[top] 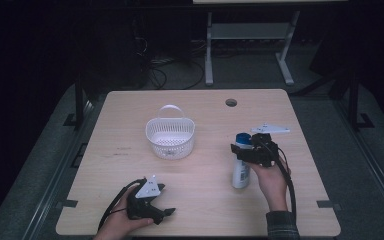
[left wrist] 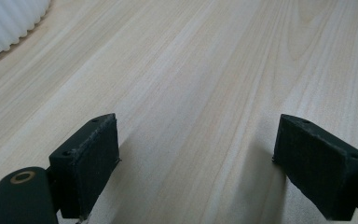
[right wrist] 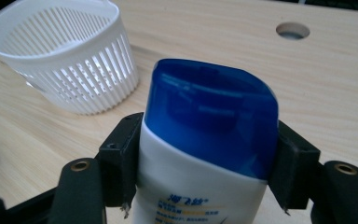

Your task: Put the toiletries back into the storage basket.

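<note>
The right gripper [top: 250,151] clamped the bottle [right wrist: 205,154] below its blue cap [right wrist: 214,121]. The left gripper [left wrist: 196,163] rested open. A loose grip could let the bottle slip before reaching the basket [top: 170,137].

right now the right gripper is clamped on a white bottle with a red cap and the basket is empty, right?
Not quite: the cap is blue, as the right gripper view shows. The right gripper does clamp the white bottle, and the basket is empty.
</note>
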Tool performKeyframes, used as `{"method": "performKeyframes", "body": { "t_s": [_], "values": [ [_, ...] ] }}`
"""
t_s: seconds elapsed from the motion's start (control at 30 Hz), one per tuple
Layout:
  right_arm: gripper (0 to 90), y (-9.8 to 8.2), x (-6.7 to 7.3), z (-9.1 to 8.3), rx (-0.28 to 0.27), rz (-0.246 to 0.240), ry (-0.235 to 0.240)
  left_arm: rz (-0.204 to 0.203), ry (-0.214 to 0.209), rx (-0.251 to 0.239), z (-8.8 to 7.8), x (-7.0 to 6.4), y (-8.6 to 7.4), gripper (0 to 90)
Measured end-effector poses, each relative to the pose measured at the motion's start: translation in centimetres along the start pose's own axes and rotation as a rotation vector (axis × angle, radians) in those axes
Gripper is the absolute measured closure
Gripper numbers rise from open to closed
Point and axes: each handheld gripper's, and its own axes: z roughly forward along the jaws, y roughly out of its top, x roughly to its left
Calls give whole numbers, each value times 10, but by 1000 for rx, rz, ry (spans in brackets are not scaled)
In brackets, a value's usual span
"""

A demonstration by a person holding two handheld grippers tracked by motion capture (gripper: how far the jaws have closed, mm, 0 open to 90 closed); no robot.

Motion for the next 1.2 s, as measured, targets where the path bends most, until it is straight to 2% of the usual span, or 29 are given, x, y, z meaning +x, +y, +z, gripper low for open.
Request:
{"method": "performKeyframes", "body": {
  "t_s": [0.1, 0.43, 0.77, 1.2],
  "values": [
    [358, 1, 0, -5, -34, -6, 5, -1, -1, -1, 0, 0, 0, 130],
    [360, 5, 2, -8, -75, -33, 2, -1, 1, -2, 0, 0, 0, 130],
    [359, 16, 4, -11, -124, -61, 24, -1, 2, -3, 0, 0, 0, 130],
    [360, 38, 14, -17, -179, -110, 61, 5, 1, 4, 0, 0, 0, 130]
  ]
}}
